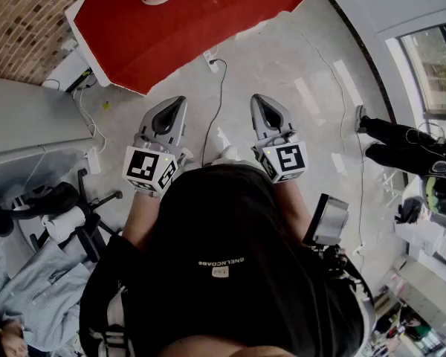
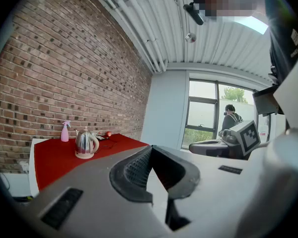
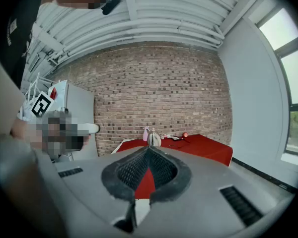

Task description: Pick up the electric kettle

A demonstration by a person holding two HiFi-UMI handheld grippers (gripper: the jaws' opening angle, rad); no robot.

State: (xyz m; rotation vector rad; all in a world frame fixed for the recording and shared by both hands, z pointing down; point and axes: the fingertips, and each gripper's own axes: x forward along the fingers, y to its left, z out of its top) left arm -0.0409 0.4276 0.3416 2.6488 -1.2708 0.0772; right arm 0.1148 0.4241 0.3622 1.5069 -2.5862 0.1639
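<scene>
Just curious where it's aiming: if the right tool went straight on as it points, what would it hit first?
The right tool has a free way up to the red table, reaching it about where the electric kettle stands; depth is hard to judge.

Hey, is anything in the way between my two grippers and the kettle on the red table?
Nothing visible does. The kettle stands on the red table, across the floor from the left hand-held gripper and the right hand-held gripper; only a thin cable lies on that floor.
</scene>
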